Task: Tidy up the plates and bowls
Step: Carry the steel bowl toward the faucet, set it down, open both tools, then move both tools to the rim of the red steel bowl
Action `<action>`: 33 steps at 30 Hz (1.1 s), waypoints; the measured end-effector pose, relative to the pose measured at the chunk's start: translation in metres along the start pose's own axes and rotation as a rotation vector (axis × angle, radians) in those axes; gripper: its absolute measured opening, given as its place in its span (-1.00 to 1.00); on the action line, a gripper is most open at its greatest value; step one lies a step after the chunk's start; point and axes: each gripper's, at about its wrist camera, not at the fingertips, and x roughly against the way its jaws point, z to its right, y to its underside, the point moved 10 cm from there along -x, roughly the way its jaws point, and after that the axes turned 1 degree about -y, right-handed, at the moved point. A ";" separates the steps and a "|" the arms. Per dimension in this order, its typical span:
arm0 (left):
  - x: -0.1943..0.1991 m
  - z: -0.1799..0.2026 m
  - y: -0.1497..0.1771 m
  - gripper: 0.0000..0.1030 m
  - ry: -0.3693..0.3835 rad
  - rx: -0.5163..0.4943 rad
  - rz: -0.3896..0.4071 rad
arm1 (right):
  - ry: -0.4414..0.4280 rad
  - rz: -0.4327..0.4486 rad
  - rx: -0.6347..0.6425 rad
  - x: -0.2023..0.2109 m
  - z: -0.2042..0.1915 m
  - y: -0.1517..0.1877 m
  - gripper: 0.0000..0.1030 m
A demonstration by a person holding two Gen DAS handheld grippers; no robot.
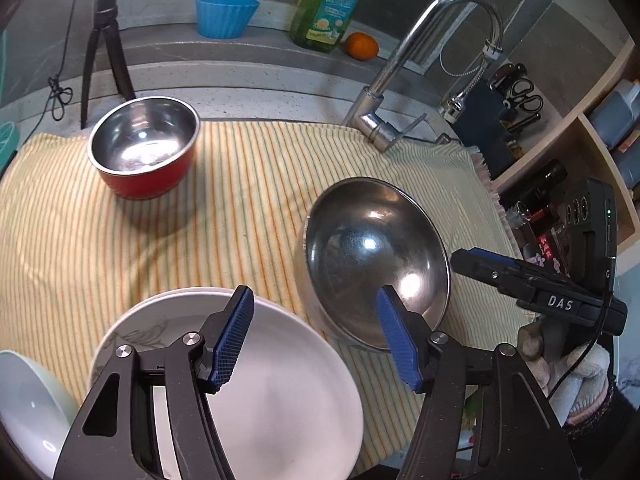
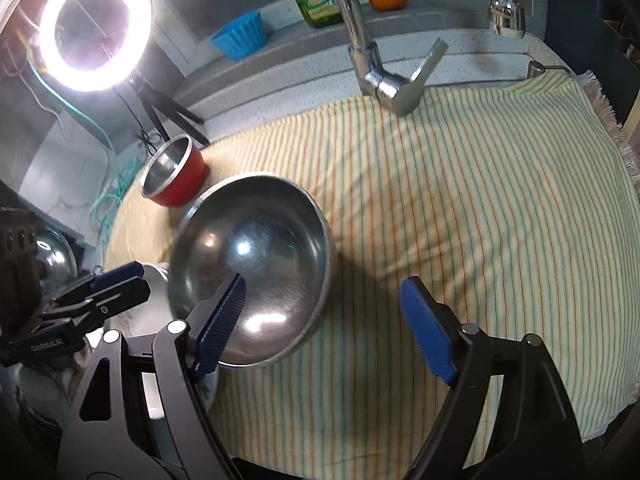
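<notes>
A large steel bowl [image 1: 376, 256] [image 2: 256, 264] rests tilted on the striped cloth [image 1: 160, 240], just right of a stack of white plates [image 1: 272, 380]. My left gripper [image 1: 314, 300] hangs open above the plates' right edge and holds nothing. My right gripper [image 2: 324, 284] is open too: its left finger hovers over the steel bowl's inside and its right finger over bare cloth [image 2: 480, 220], with no pad pressing the rim. A red bowl with a steel inside [image 1: 144, 148] [image 2: 176, 176] stands upright at the cloth's far left. The right gripper [image 1: 472, 260] also shows beside the steel bowl.
A pale bowl [image 1: 24, 400] lies at the near left. The tap [image 1: 376, 120] [image 2: 384, 80] rises at the cloth's far edge. On the ledge behind stand a blue cup [image 1: 226, 16], a soap bottle [image 1: 328, 4] and an orange [image 1: 362, 46]. A ring light on a tripod [image 2: 94, 24] stands far left.
</notes>
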 end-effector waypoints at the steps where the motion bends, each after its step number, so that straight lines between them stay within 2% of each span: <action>1: 0.004 -0.003 -0.001 0.23 -0.001 0.004 0.009 | -0.006 0.008 0.001 0.003 -0.003 -0.002 0.60; 7: 0.035 -0.044 -0.006 0.23 -0.025 0.076 0.074 | -0.039 0.066 0.042 0.019 -0.033 -0.017 0.61; 16: 0.073 -0.116 -0.009 0.23 -0.082 0.194 0.136 | -0.123 0.096 0.088 0.023 -0.098 -0.034 0.62; 25: 0.097 -0.167 -0.022 0.23 -0.095 0.248 0.181 | -0.178 0.083 0.132 -0.005 -0.160 -0.050 0.62; 33: 0.080 -0.176 -0.051 0.18 -0.053 0.223 0.168 | -0.170 0.035 0.137 -0.049 -0.185 -0.069 0.62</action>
